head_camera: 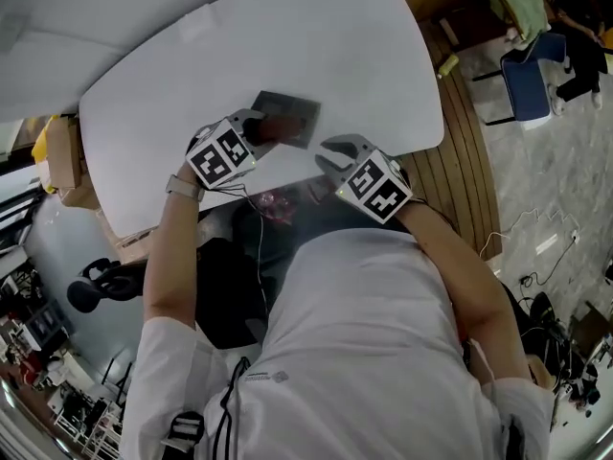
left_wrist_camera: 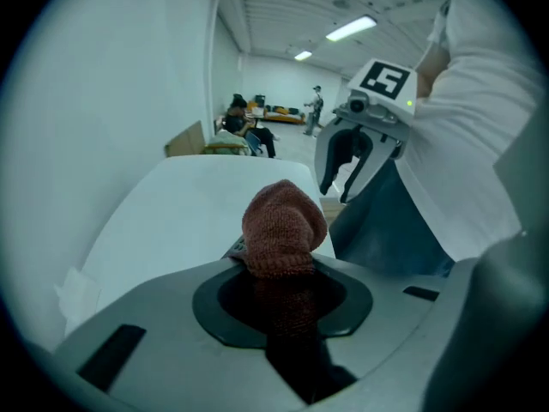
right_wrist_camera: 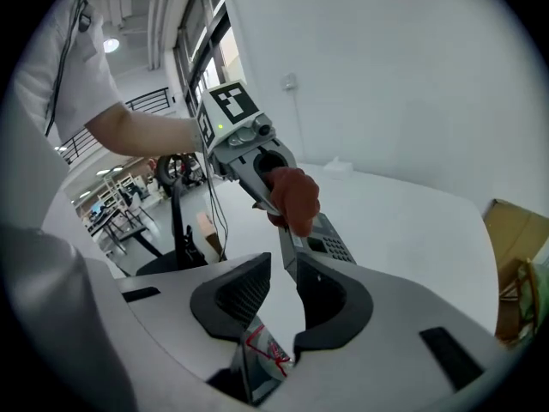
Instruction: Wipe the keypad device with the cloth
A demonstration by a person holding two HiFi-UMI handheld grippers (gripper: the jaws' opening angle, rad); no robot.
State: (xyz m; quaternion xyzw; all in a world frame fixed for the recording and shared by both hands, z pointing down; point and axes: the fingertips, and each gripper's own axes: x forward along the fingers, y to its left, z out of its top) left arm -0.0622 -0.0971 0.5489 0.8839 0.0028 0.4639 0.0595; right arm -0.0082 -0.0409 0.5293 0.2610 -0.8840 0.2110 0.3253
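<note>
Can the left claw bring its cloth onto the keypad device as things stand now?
Likely yes. The left claw, shut on the cloth, hangs at the near edge of the keypad device; nothing lies between them, and the right claw stands aside.

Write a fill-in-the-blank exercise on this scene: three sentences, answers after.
The left gripper is shut on a reddish knitted ____.
The keypad device lies on the ____ table.
The right gripper, jaws apart, holds ____.
Missing words: cloth; white; nothing.
</note>
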